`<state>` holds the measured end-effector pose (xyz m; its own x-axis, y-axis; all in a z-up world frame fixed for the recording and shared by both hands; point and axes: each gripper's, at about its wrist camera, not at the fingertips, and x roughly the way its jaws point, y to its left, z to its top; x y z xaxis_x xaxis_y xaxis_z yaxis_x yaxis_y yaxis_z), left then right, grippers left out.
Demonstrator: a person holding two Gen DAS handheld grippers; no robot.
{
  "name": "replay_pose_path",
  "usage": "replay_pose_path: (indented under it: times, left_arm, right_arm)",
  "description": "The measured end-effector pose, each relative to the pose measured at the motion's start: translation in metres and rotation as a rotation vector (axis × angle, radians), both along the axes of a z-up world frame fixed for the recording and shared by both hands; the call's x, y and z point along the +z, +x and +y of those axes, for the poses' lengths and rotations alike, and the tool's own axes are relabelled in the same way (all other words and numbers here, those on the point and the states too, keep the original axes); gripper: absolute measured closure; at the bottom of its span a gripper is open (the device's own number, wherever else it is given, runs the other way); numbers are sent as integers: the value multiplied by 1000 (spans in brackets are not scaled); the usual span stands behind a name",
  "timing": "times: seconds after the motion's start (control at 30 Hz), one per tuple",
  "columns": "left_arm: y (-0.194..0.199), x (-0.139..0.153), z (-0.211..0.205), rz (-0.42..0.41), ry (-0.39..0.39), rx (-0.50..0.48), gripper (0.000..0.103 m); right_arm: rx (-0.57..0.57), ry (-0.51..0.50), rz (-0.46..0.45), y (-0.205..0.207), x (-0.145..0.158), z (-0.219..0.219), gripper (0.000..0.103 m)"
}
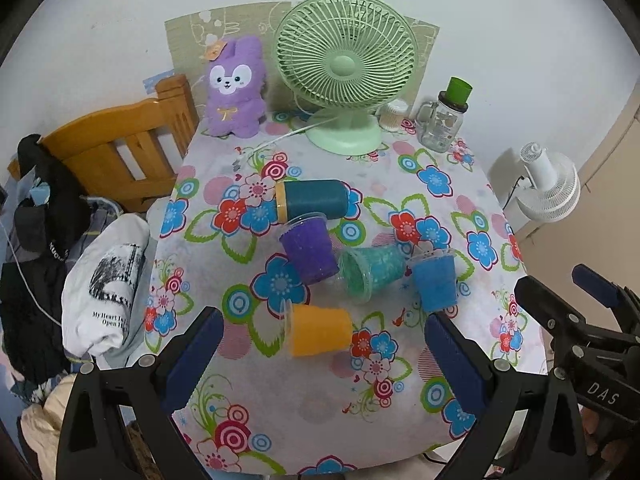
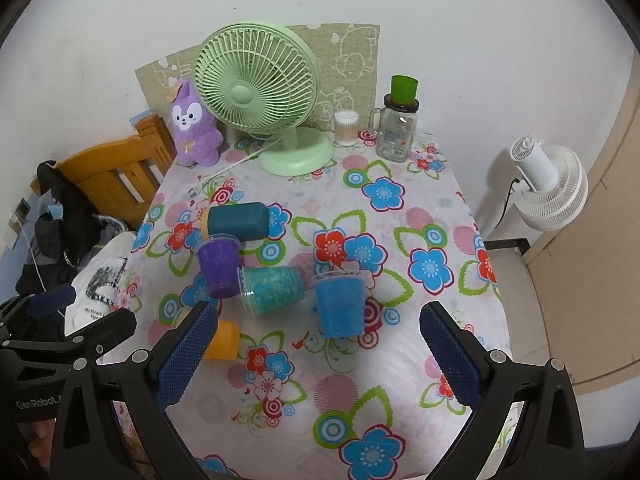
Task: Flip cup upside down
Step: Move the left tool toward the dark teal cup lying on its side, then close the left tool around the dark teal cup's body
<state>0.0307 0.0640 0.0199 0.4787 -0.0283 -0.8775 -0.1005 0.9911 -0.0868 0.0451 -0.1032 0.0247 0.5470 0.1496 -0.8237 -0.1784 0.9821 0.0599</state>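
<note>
Several plastic cups lie on the flowered tablecloth point(image 1: 320, 408). The orange cup point(image 1: 320, 331) lies on its side nearest my left gripper point(image 1: 320, 332), which is open and empty just in front of it. The purple cup point(image 1: 309, 251) and the blue cup point(image 1: 435, 282) stand upright. The teal-green cup point(image 1: 370, 272) and the dark teal cup point(image 1: 312, 200) lie on their sides. My right gripper point(image 2: 316, 332) is open and empty, near the blue cup point(image 2: 340, 304); the orange cup point(image 2: 224, 340) is partly hidden behind its left finger.
A green desk fan point(image 1: 346, 68), a purple plush rabbit point(image 1: 236, 88), a glass jar with a green cup on top point(image 1: 442, 120) and a cotton swab box point(image 1: 394, 114) stand at the back. A wooden chair with clothes point(image 1: 120, 148) is left; a white fan point(image 1: 548, 184) is right.
</note>
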Motion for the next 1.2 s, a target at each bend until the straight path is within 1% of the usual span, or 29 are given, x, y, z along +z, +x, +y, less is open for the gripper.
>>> replay_pose_path:
  times: [0.2, 0.5, 0.7, 0.8, 0.93, 1.03, 1.2]
  left_arm:
    - [9, -5, 5, 8, 4, -35, 1]
    - [33, -10, 7, 15, 60, -105, 1]
    - [53, -16, 11, 27, 97, -139, 1]
    - [67, -21, 13, 43, 110, -147, 1]
    - [85, -27, 17, 66, 129, -165, 1]
    - [97, -32, 19, 68, 140, -185, 1]
    - [124, -43, 25, 69, 162, -233, 1]
  right_arm:
    - [-2, 0, 31, 7, -6, 5, 1]
    - [43, -10, 40, 28, -8, 16, 1]
    - [82, -9, 59, 53, -16, 24, 1]
    - [96, -8, 84, 70, -23, 28, 1]
    - [124, -7, 93, 89, -30, 34, 1]
    - [141, -16, 98, 104, -35, 40, 1]
    - [172, -1, 106, 130, -46, 52, 1]
